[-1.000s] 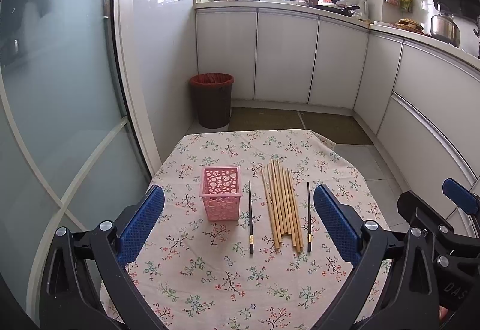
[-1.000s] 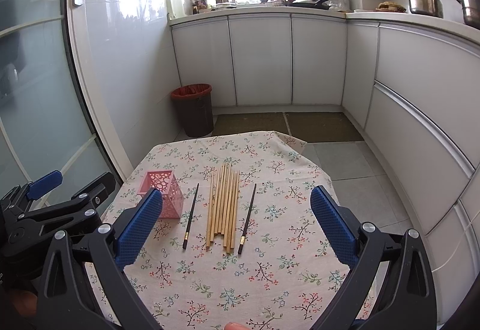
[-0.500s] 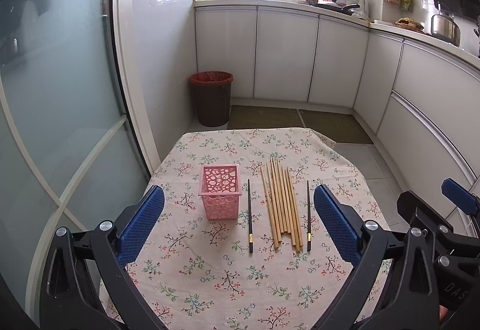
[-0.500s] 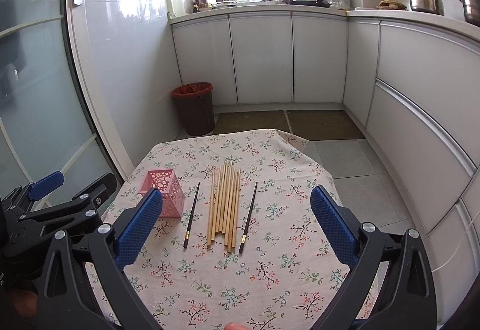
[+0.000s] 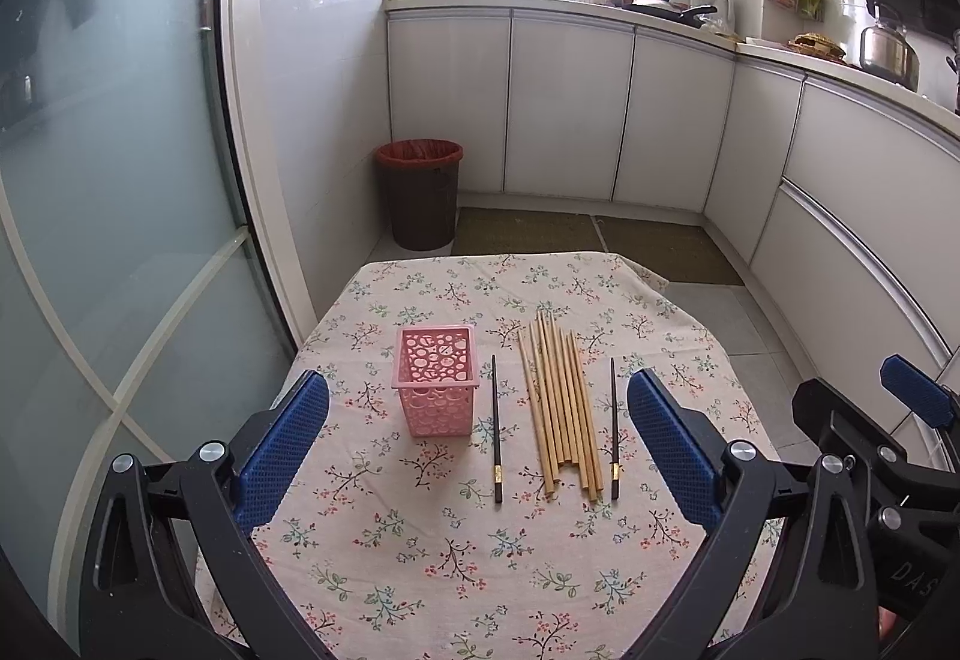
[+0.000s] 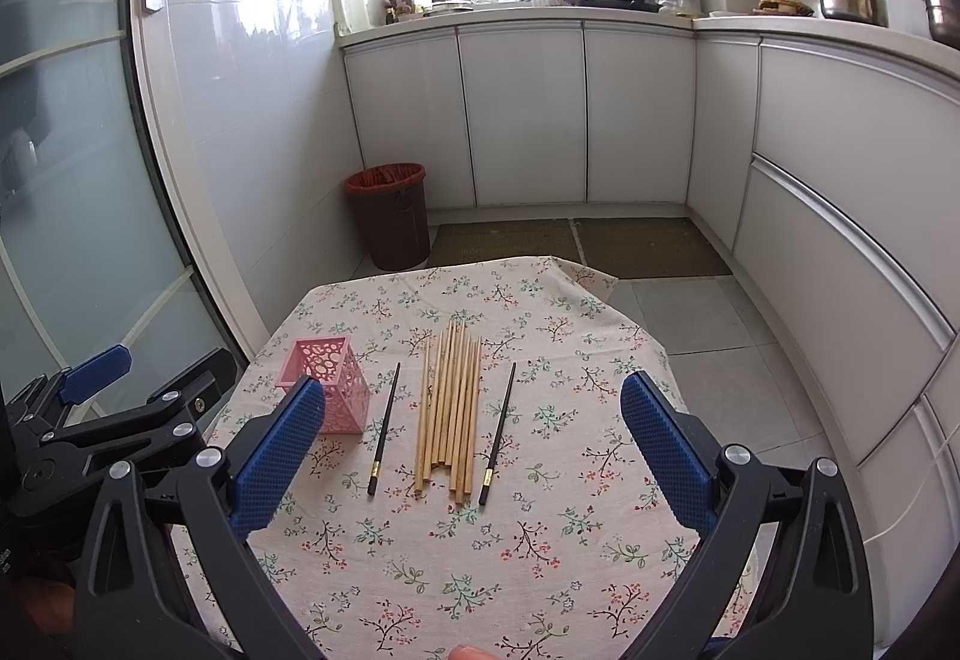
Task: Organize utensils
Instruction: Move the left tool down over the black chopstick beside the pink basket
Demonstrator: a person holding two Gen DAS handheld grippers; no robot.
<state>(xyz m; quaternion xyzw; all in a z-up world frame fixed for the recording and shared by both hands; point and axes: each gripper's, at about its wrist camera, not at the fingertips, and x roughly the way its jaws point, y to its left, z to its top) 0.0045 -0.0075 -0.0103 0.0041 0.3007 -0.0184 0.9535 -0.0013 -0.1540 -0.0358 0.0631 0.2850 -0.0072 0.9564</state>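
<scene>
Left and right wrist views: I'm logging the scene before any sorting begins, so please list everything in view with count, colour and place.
Basket: one, pink, perforated, upright on table, leftmost.
Black chopsticks: two, black with gold bands, one on each side of the bundle; second.
Wooden chopsticks: a bundle, count unclear, tan, lying side by side.
Tablecloth: one, cream floral, covering the table.
Bin: one, dark brown with red liner, on floor by the wall.
Cabinets: white, along the far and right walls.
Kettle: one, steel, on counter.
Left gripper: blue pads, open, empty.
Right gripper: blue pads, open, empty.
</scene>
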